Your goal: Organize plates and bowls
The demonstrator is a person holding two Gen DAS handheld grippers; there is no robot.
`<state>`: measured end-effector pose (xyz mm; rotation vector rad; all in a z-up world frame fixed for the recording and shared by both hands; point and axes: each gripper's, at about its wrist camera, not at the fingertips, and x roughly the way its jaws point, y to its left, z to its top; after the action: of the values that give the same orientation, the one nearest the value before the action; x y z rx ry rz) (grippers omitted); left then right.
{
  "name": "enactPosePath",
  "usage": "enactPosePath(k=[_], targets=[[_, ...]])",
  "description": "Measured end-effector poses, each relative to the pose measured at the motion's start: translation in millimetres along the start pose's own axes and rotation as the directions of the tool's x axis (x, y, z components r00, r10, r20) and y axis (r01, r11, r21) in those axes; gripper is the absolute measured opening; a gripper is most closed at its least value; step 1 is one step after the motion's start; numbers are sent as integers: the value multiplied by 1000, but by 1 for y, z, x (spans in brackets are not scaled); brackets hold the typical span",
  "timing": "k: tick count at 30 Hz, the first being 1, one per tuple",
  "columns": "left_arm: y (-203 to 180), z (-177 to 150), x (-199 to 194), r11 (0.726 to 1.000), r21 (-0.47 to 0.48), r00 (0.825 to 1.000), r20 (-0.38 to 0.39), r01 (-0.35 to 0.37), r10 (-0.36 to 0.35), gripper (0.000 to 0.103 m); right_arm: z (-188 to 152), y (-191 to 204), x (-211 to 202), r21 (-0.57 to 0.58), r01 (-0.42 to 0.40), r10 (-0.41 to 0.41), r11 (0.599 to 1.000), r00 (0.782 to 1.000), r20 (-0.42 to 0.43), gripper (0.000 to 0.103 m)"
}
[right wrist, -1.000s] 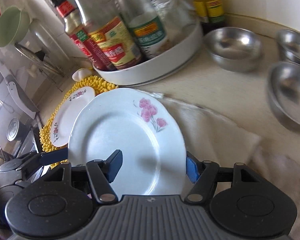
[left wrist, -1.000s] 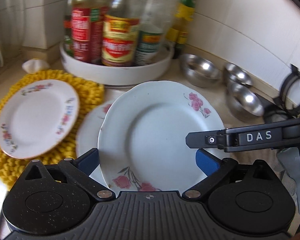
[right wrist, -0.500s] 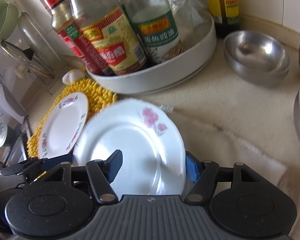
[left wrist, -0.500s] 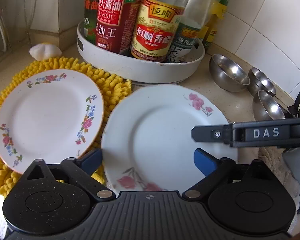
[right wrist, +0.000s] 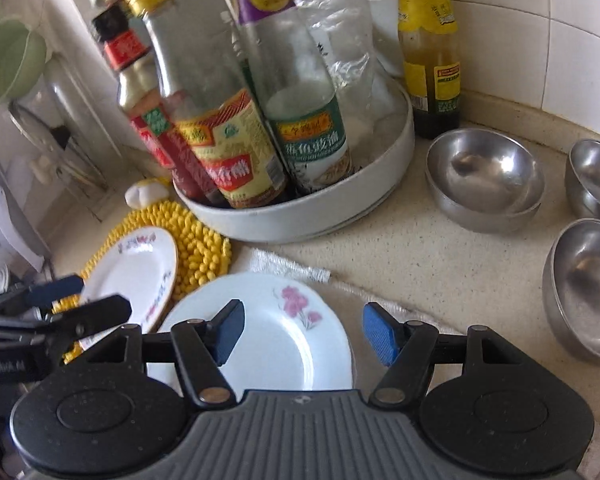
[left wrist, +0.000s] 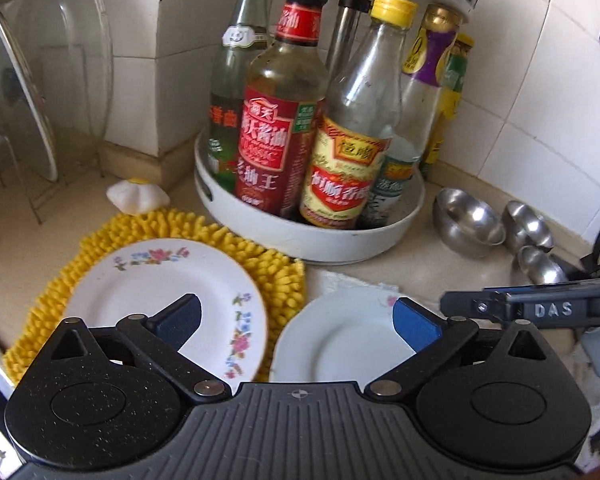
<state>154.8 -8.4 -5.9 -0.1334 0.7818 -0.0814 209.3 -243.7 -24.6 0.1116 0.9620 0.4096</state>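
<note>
A white plate with a pink flower (right wrist: 276, 332) lies on a pale cloth on the counter; it also shows in the left wrist view (left wrist: 340, 344). A floral-rimmed plate (left wrist: 168, 296) sits on a yellow mat (left wrist: 268, 264), also in the right wrist view (right wrist: 140, 268). My left gripper (left wrist: 296, 320) is open and empty, above and between the two plates. My right gripper (right wrist: 300, 332) is open and empty above the pink-flower plate. Three steel bowls (right wrist: 484, 176) stand at the right.
A white turntable tray (left wrist: 312, 240) of sauce bottles stands behind the plates. Pot lids on a wire rack (left wrist: 24, 120) are at the far left. A small white-and-yellow object (left wrist: 138, 196) lies by the mat. Tiled wall runs behind.
The pink-flower plate went from held up by the right gripper to lying on the cloth. The right gripper opened and both grippers pulled back and up.
</note>
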Motion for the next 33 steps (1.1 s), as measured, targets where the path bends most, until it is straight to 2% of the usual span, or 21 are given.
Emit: enactPosePath(k=[13, 27, 33], targets=[[26, -10, -3, 995, -33, 995, -36, -90, 89, 103, -8, 24, 19, -44, -57, 54, 997, 996, -68, 84], [52, -11, -1, 994, -45, 993, -62, -104, 101, 103, -1, 57, 36, -72, -90, 83, 993, 992, -96, 85], [66, -9, 1, 992, -51, 991, -74, -113, 109, 103, 8, 72, 44, -81, -102, 94, 991, 991, -98, 89]])
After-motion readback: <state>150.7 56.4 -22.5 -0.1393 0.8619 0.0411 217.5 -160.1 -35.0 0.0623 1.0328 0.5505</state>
